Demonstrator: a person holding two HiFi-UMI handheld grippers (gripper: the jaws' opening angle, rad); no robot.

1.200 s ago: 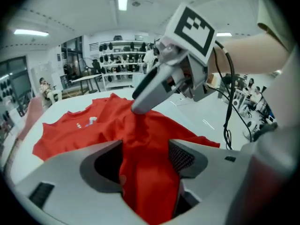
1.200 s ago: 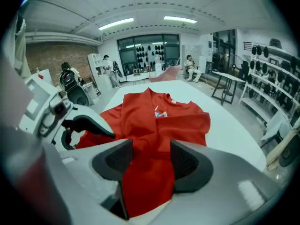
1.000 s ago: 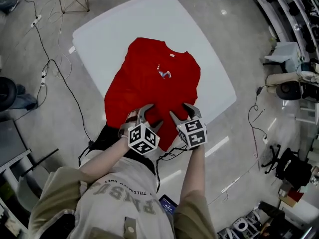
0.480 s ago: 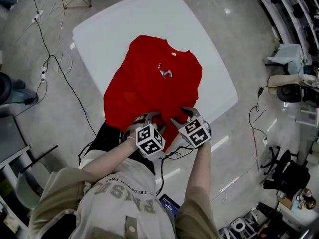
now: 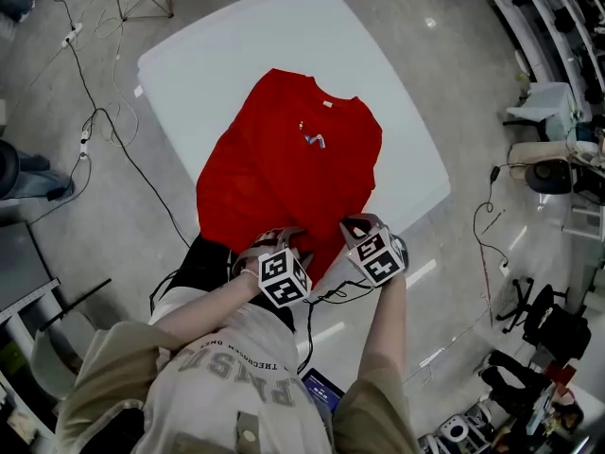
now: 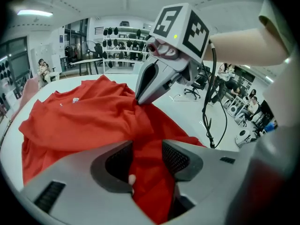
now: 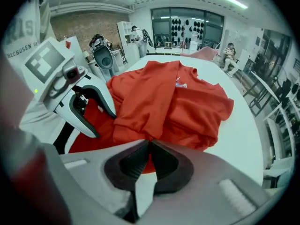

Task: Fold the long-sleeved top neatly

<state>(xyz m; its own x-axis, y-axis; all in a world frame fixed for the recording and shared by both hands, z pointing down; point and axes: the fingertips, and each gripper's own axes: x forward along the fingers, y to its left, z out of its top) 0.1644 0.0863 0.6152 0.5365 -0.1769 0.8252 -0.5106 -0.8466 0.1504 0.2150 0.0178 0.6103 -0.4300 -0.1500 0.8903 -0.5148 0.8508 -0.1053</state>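
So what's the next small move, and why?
Probably lift both grippers slightly: the right gripper is shut on the near edge of the red long-sleeved top, and the left gripper has just been closing its jaws, fabric bunched between them.

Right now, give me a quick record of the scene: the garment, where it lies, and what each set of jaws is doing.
garment: red top, collar at the far end
surface: white table
left gripper: jaws have just been closing, bunched hem fabric gripped between them
right gripper: jaws together, pinching the hem
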